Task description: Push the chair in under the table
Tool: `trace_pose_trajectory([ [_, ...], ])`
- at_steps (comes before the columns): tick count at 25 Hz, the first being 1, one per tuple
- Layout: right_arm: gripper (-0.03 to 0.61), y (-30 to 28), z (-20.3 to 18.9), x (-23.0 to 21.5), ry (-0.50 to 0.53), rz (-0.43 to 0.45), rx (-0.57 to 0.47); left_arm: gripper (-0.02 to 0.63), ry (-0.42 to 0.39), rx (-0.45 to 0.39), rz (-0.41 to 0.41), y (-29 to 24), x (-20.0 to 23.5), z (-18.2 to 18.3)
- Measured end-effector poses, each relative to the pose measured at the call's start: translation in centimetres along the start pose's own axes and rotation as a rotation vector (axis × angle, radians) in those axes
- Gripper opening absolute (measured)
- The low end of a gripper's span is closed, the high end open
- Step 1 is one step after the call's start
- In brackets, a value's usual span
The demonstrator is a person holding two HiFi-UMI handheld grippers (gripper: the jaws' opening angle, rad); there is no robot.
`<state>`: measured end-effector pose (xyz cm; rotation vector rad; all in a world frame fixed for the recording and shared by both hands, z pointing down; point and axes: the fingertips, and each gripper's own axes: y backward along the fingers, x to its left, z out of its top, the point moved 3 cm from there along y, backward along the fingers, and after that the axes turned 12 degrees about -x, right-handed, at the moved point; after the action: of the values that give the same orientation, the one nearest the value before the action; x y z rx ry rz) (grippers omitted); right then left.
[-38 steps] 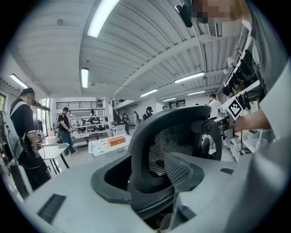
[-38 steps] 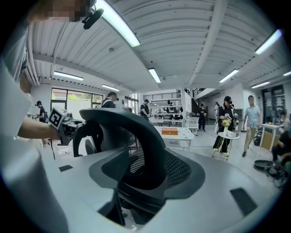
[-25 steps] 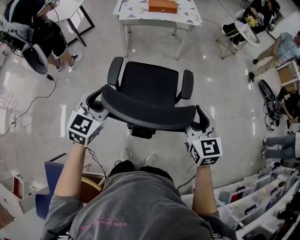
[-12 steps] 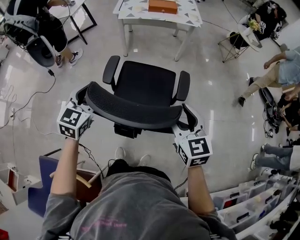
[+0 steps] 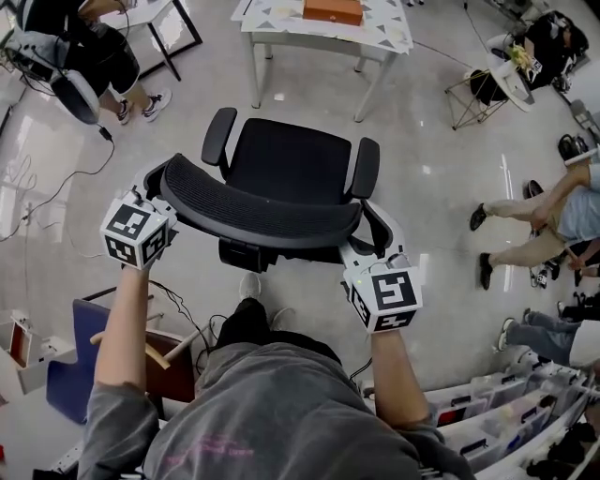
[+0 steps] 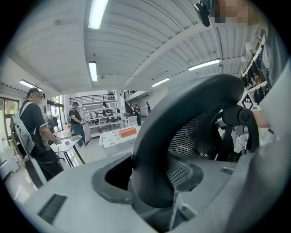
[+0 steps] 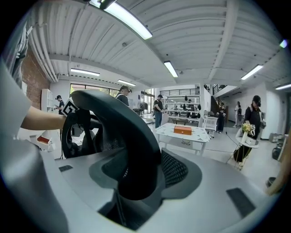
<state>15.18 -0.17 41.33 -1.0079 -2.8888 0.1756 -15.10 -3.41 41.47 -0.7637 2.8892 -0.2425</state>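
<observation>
Head view: you stand behind the chair (image 5: 286, 173), one gripper on each end of the backrest (image 5: 262, 214). Left gripper (image 5: 161, 187) on the left end, right gripper (image 5: 373, 230) on the right end. The chair faces the far table (image 5: 375, 33), which has an orange box (image 5: 330, 9) on top. Chair and table are well apart, bare floor between. The seat sits a bit left of the table's middle

Left gripper view: the backrest rim fills the gap between the jaws. They've just been closing a little and now clamp it at a wide spread. The table shows far off, left of the rim

Right gripper view: same on this side, jaws set wide and clamped on the backrest rim. The table is far ahead, right of the rim

Step, as I read it: grip is made and you're at the push, with most of the travel left. Next move calls for an even push from both hands toward the far side. Steer slightly right so the seat lines up between the table legs, and watch that the armrests clear the table edge
</observation>
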Motion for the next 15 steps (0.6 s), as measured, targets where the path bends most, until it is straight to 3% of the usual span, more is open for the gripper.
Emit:
trace_pose_trajectory([
  [15, 0.225, -2.5, 0.2, -3.9, -0.001, -0.006, -0.028, 0.215, -0.008, -0.023, -0.036, -3.9, 0.6, 0.8],
])
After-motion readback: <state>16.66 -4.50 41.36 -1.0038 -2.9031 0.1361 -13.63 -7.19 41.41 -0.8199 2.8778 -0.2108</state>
